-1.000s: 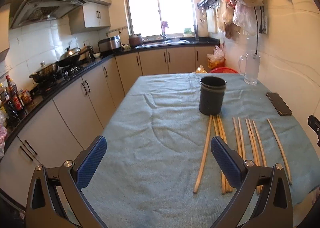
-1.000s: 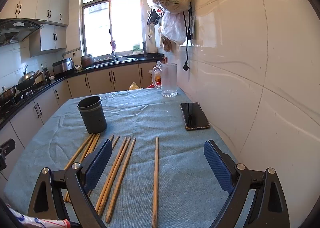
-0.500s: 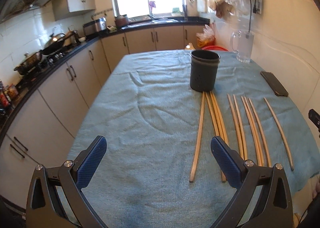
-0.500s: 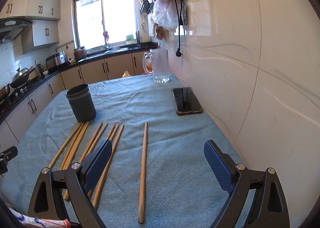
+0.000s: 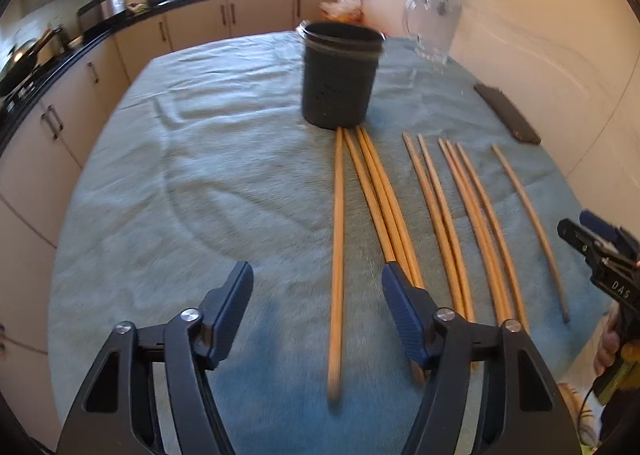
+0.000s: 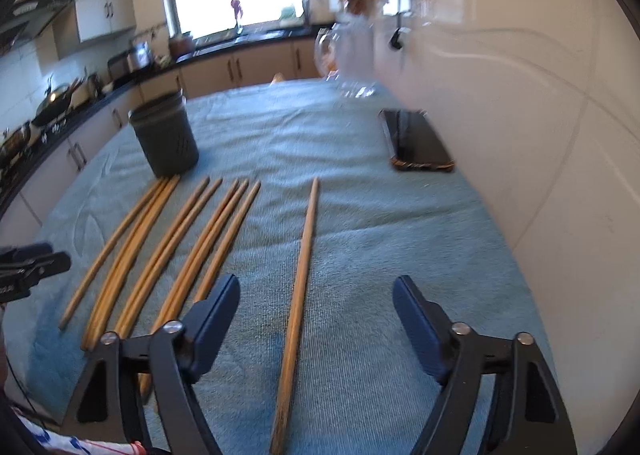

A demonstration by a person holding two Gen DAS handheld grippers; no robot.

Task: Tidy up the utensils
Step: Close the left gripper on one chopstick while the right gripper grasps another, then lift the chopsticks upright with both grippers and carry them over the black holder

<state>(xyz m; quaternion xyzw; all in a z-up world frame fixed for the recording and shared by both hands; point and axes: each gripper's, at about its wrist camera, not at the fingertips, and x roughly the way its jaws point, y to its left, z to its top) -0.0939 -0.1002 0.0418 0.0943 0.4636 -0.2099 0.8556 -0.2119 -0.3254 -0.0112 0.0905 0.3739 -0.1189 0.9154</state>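
Table (image 5: 208, 159): covered with blue-green cloth.
Holder (image 5: 339, 75): dark cup, upright, far end of the chopsticks.
Chopsticks (image 5: 384, 199): wooden, laid lengthwise in loose groups.
Left gripper (image 5: 316, 311): jaws closing, astride the leftmost chopstick (image 5: 338, 255), not touching.
Right gripper (image 6: 316, 323): jaws closing, astride the lone rightmost chopstick (image 6: 302, 267), not touching.
Phone (image 6: 416, 141): by the wall.

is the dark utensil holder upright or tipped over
Upright. The dark utensil holder stands on its base on the teal cloth, open rim facing up. The chopsticks lie flat on the cloth in front of it, none inside that shows.
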